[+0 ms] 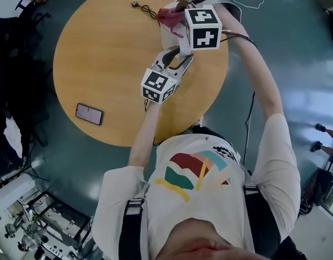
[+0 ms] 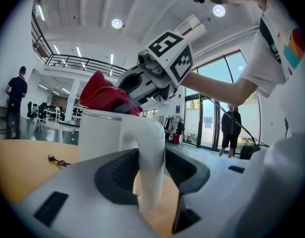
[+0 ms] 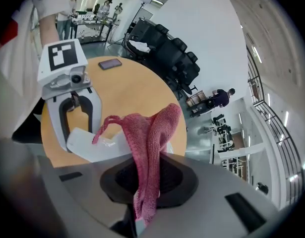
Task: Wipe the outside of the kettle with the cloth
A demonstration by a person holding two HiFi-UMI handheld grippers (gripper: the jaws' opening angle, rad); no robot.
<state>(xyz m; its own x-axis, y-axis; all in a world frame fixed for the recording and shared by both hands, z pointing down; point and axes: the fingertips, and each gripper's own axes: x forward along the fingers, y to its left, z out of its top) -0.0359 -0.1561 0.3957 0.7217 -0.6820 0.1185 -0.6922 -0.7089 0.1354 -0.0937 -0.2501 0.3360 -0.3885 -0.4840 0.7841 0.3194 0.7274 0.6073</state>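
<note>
"Where is the tall white plastic kettle (image 2: 102, 138)?"

"It stands on the round wooden counter (image 1: 96, 64), close to the far edge. The left gripper (image 2: 152, 180) is closed on its curved white handle (image 2: 151, 148), with one jaw on each side."

"And the red knitted cloth (image 3: 150, 133)?"

"The right gripper (image 3: 147, 192) pinches it tight. The cloth sticks out of that gripper and lies on the top rim of the kettle. That gripper is right over the kettle."

"Are the two grippers close together?"

"Yes. The left one is at the side of the kettle nearer the person. The right one is just above the top."

"What else is on the counter?"

"A dark phone (image 1: 89, 114) lies flat, well apart from the kettle. A thin black cable (image 1: 144, 8) lies near the kettle."
</note>
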